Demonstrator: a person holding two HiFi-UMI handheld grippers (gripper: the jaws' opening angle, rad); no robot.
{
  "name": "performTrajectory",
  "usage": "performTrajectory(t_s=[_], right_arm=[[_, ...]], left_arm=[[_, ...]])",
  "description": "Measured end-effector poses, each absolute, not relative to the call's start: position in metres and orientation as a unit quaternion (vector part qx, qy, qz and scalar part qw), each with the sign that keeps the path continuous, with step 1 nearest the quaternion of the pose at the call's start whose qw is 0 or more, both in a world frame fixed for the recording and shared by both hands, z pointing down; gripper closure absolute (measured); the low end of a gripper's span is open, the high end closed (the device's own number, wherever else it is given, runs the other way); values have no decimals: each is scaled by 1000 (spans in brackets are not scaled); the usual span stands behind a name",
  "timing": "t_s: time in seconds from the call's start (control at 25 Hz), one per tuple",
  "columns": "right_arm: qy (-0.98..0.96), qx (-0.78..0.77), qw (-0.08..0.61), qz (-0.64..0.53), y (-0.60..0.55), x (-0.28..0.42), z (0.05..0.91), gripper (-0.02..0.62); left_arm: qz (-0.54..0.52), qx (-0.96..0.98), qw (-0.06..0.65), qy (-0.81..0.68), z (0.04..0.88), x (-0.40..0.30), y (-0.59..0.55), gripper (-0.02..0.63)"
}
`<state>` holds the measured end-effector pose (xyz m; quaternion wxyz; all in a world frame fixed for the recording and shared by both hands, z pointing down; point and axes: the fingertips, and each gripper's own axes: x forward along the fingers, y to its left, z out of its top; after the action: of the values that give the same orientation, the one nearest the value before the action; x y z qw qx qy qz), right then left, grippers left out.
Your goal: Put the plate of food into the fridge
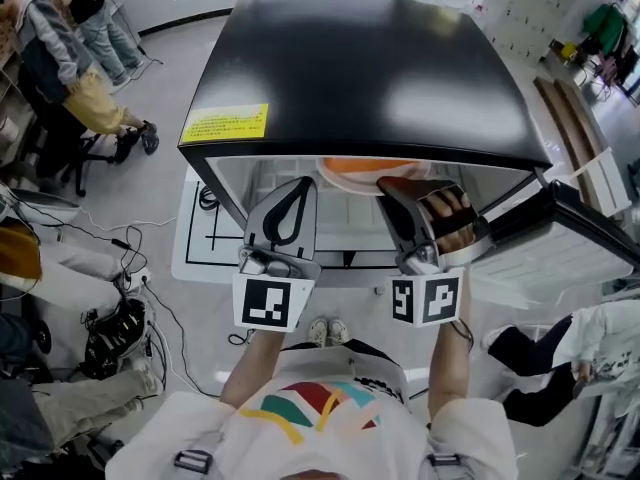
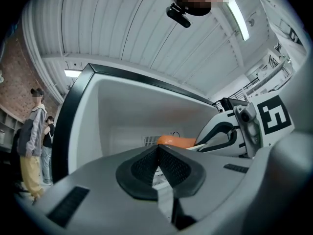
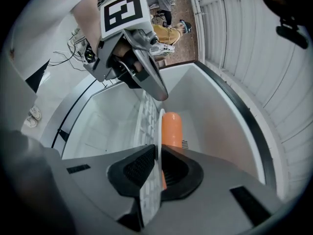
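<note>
A white plate point(image 3: 159, 126) shows edge-on between my right gripper's point(image 3: 157, 158) pads, which are shut on its rim. An orange piece of food point(image 3: 171, 129) lies on it. The plate is inside the open black-topped fridge point(image 1: 370, 68), over a white wire shelf point(image 3: 144, 116). In the head view the orange food point(image 1: 358, 166) peeks out under the fridge's top edge, just ahead of my right gripper point(image 1: 390, 186). My left gripper point(image 1: 305, 183) reaches into the fridge beside it, left of the plate. Its pads point(image 2: 168, 165) meet with nothing between them, and the orange food point(image 2: 176, 141) lies beyond them.
The fridge door point(image 1: 560, 238) stands open to the right. A yellow label point(image 1: 225, 123) is on the fridge top. People point(image 1: 70, 58) stand at the far left, cables point(image 1: 130, 258) trail over the floor at the left, and another person point(image 1: 560, 353) is at the right.
</note>
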<state>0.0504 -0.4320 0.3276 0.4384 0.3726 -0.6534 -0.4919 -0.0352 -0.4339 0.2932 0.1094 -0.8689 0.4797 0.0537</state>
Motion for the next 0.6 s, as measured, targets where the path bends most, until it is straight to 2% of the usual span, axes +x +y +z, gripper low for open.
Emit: performTrajectory(t_s=[0.6], right_arm=[[-684,321,466,-460,-483,47,339,554]], left_arm=[[55,-855,114,504,292,-37,-445,600]])
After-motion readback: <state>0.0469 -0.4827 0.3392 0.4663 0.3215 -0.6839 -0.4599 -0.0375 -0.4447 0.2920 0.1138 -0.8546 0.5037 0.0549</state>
